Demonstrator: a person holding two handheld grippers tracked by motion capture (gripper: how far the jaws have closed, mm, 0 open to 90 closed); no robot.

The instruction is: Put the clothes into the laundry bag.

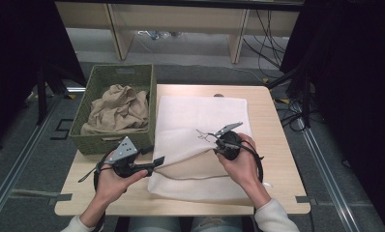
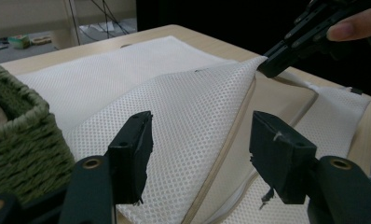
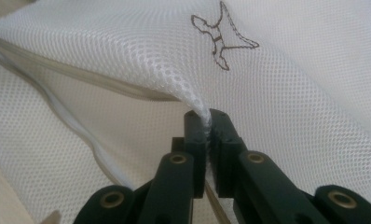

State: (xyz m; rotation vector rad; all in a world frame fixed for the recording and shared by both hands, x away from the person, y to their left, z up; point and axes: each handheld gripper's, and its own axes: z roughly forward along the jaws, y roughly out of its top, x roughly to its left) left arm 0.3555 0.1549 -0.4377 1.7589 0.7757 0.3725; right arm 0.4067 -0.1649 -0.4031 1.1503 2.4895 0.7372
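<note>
White mesh, the top layer of a laundry bag [image 1: 200, 121] lying flat on the wooden table [image 1: 277, 159], is pinched in the tight-closed right gripper [image 3: 207, 122] and held up, so the zipped mouth gapes. The left gripper [image 2: 200, 140] hovers at that gap, jaws wide and holding nothing. The bag looks empty, though its inside is hard to see, and the tan cloth [image 1: 117, 108] sits in the green basket [image 1: 89, 140] beside it, so loading is probably yet to come

A green woven basket [image 1: 98, 140] stands at the left edge of the wooden table [image 1: 277, 159]. Inside it lies a crumpled beige cloth [image 1: 117, 110]. Cables [image 1: 273, 41] lie on the floor behind.
</note>
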